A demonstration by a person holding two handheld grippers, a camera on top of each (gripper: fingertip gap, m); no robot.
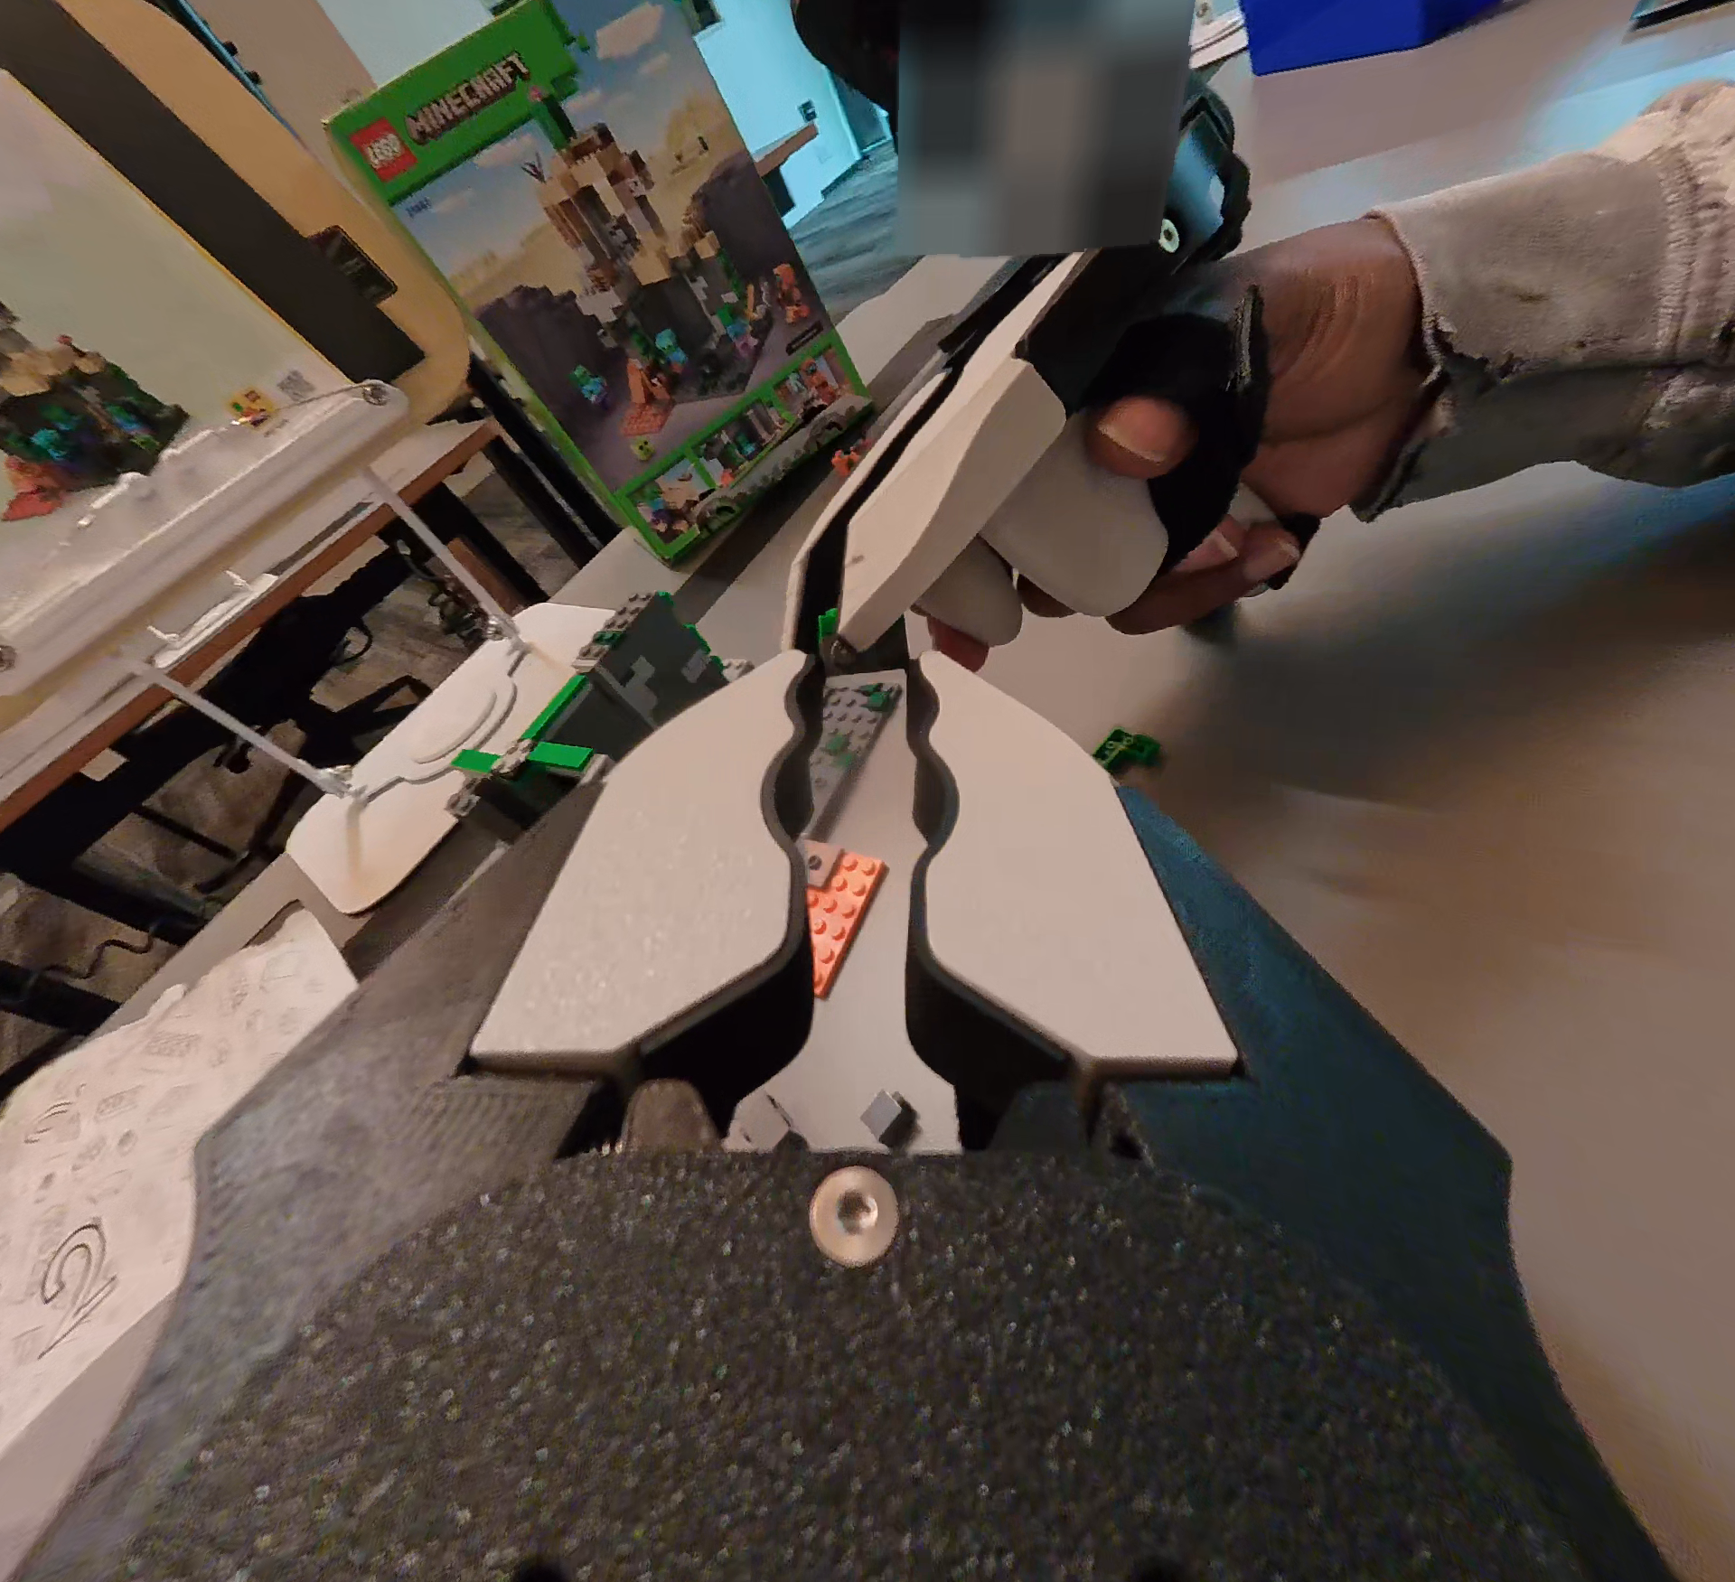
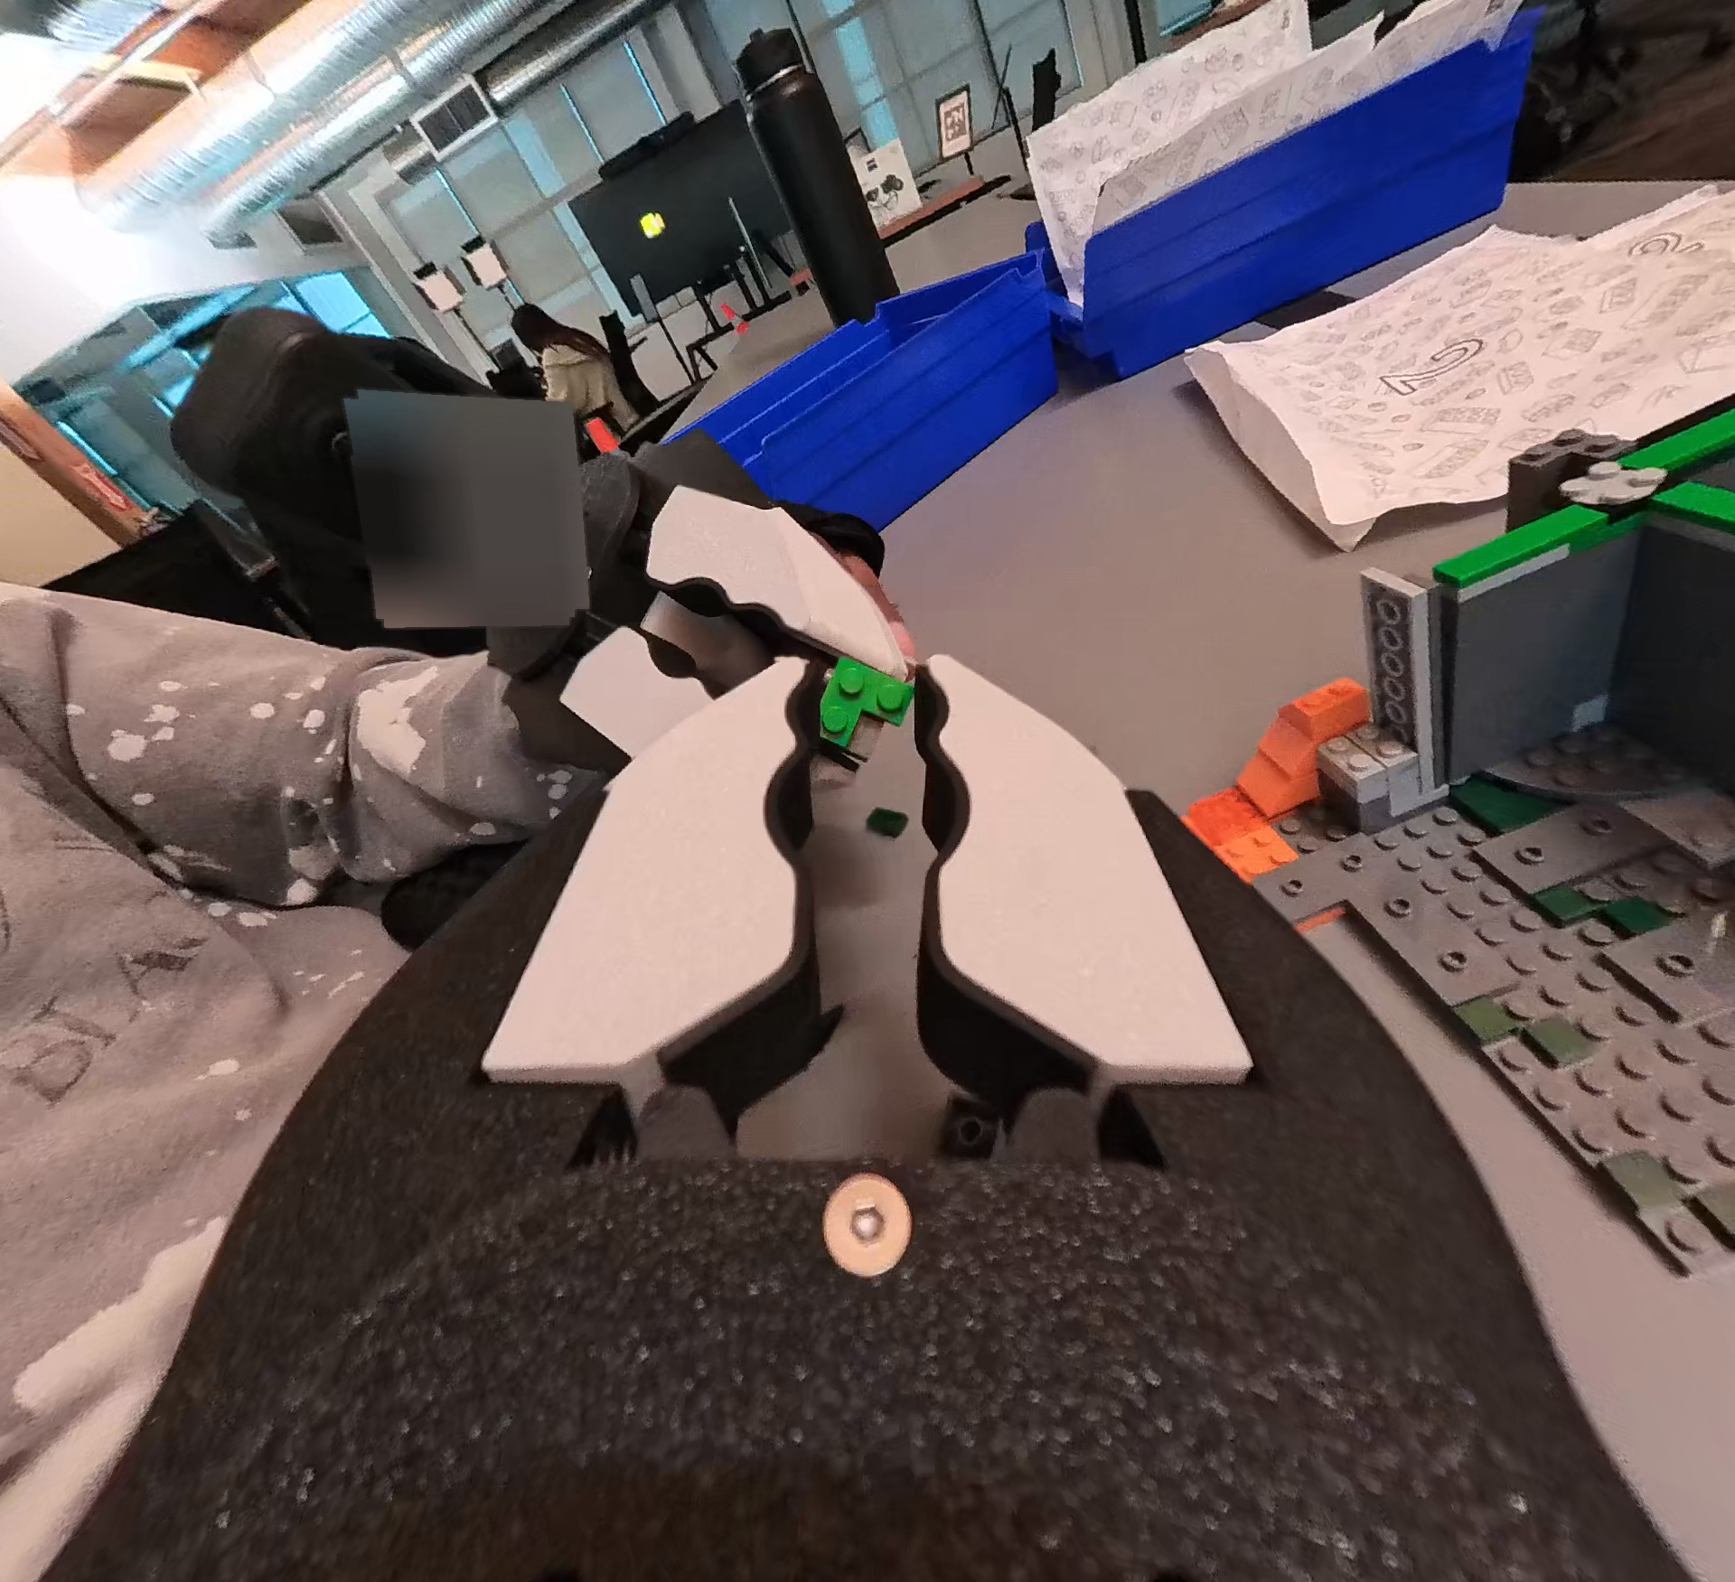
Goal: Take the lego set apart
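The two grippers meet tip to tip above the grey bench point(image 2: 1080, 504), over open surface just beside the partly dismantled lego set point(image 2: 1540, 880). In the right wrist view, the right gripper point(image 2: 868, 673) shows its jaws parted by a narrow gap, with a small bright green lego piece point(image 2: 859, 701) sitting in that gap at the tips; whether these jaws press it from both sides cannot be told. The left gripper point(image 2: 845, 655) reaches in from the far side, its white fingers point(image 2: 751, 570) drawn close together and their tip touching the same green piece, so that the piece seems pinched there. In the left wrist view, the left gripper point(image 1: 859, 673) has its jaws nearly closed, a slim gap between them, and the right gripper point(image 1: 850, 636) comes down onto their tips, held by a hand point(image 1: 1249, 448) in a grey sleeve. Through the gap lie a grey plate point(image 1: 850, 739) and an orange studded plate point(image 1: 840, 908) on the bench below. A loose green piece point(image 1: 1127, 753) rests on the bench nearby. The set's grey baseplate, with a dark wall and green strips, stands toward one edge of the bench, with orange bricks point(image 2: 1286, 758) at its corner. Blue bins point(image 2: 1267, 251), a printed paper bag point(image 2: 1465, 354) and the set's box point(image 1: 620, 270) stand farther back.
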